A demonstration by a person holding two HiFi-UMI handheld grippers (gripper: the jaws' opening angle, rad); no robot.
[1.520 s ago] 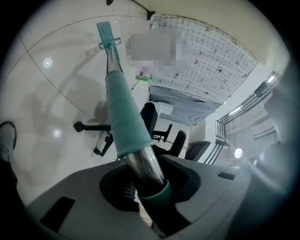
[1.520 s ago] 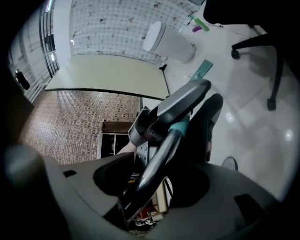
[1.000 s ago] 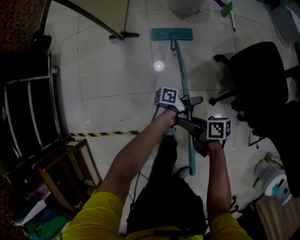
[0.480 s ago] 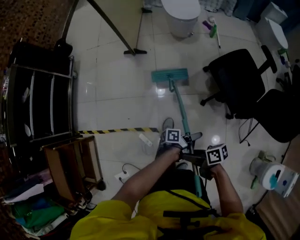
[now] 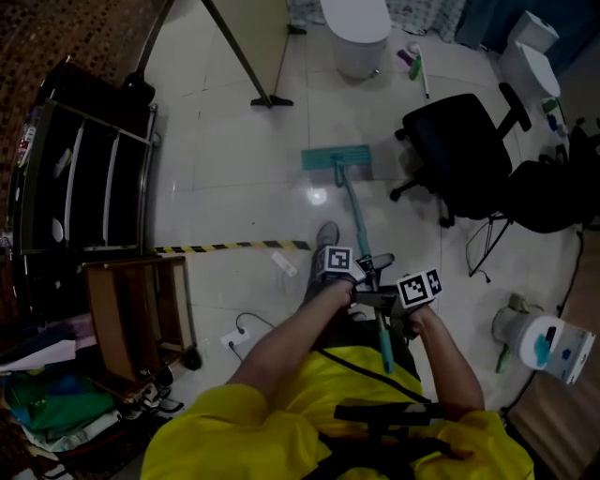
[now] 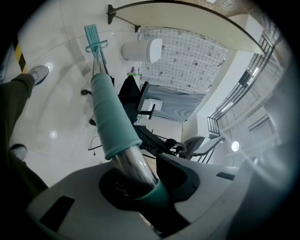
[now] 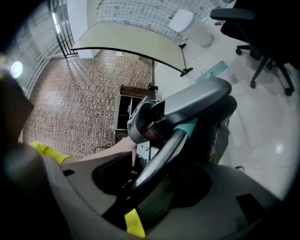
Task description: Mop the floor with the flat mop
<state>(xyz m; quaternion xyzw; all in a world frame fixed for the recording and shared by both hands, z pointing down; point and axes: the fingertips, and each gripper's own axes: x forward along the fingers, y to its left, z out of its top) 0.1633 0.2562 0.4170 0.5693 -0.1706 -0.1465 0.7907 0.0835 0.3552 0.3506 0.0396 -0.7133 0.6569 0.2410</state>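
The flat mop's teal head point(image 5: 337, 157) lies flat on the white tile floor point(image 5: 234, 187) in the head view. Its handle point(image 5: 357, 220) slants back toward me. My left gripper point(image 5: 367, 272) is shut on the mop handle; in the left gripper view the teal sleeve point(image 6: 111, 117) and bare metal tube run between the jaws, with the mop head point(image 6: 93, 38) far off. My right gripper point(image 5: 392, 314) is shut on the handle lower down, the shiny tube point(image 7: 159, 159) crossing its jaws in the right gripper view.
Two black office chairs point(image 5: 459, 145) stand right of the mop. A white bin point(image 5: 356, 28) sits ahead, and a black metal rack point(image 5: 80, 178) and a wooden crate point(image 5: 141, 314) are at the left. Yellow-black tape point(image 5: 230, 247) crosses the floor, with a power strip point(image 5: 239, 339) near my feet.
The mop head has slid farther away across the tiles and slightly left. Both grippers kept their hold on the handle and sit closer to my body; the head view has pulled back.
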